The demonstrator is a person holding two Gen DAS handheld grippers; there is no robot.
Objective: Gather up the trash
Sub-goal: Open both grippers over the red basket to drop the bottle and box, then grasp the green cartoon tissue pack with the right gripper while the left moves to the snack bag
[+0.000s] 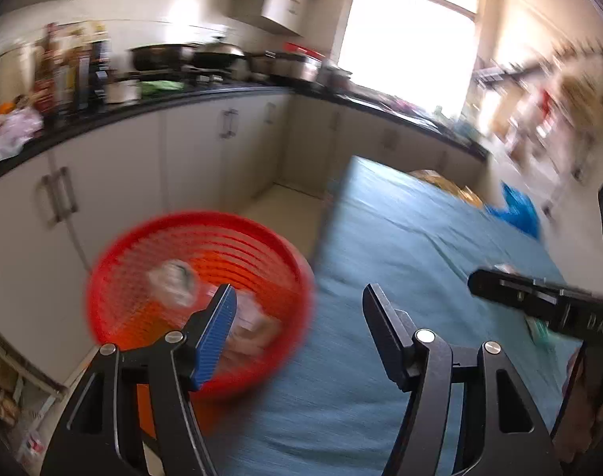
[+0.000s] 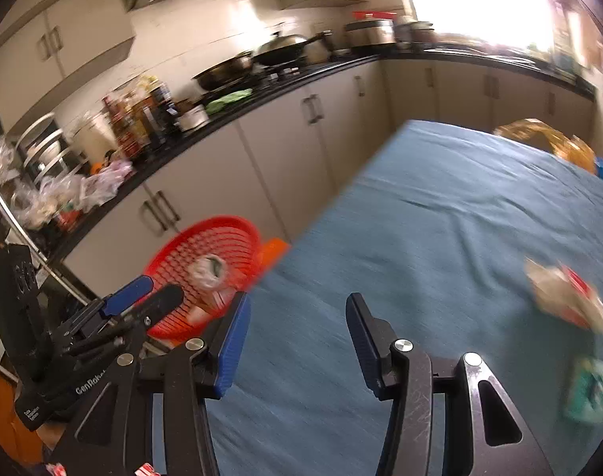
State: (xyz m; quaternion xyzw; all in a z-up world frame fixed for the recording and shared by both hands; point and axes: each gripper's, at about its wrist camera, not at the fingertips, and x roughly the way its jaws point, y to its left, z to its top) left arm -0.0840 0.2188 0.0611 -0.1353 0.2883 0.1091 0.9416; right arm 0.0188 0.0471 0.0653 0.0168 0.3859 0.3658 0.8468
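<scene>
Kitchen setting, blurred by motion: black counter [image 2: 285, 79] crowded with pans and bottles, pale cabinets [image 1: 190, 150] beneath, bright window [image 1: 408, 43] behind.

Left gripper [image 1: 299, 319], seen from its own camera: jaws spread, nothing between them, only blue cloth behind the gap. Left finger with its ribbed blue pad overlapping the red basket [image 1: 115, 277] in the picture; right finger over the cloth. Same gripper visible in the right wrist view at lower left [image 2: 154, 293], beside the basket, fingers parted.

Right gripper [image 2: 297, 333]: jaws likewise spread and empty, poised over the blue tablecloth [image 2: 440, 206]. Tip of it also showing at the right edge of the left wrist view [image 1: 484, 281].

Basket sitting off the left edge of the table, lower than the tabletop, with a crumpled white wad [image 1: 172, 283] and some pale wrappers [image 1: 250, 325] inside.

On the cloth, right of the right gripper and apart from it: a blurred white and red wrapper [image 2: 567, 301], and nearer the camera a green packet [image 2: 589, 390].

Far end of the table: a yellow bag [image 2: 547, 139] and something blue [image 1: 517, 210] beyond the edge.
</scene>
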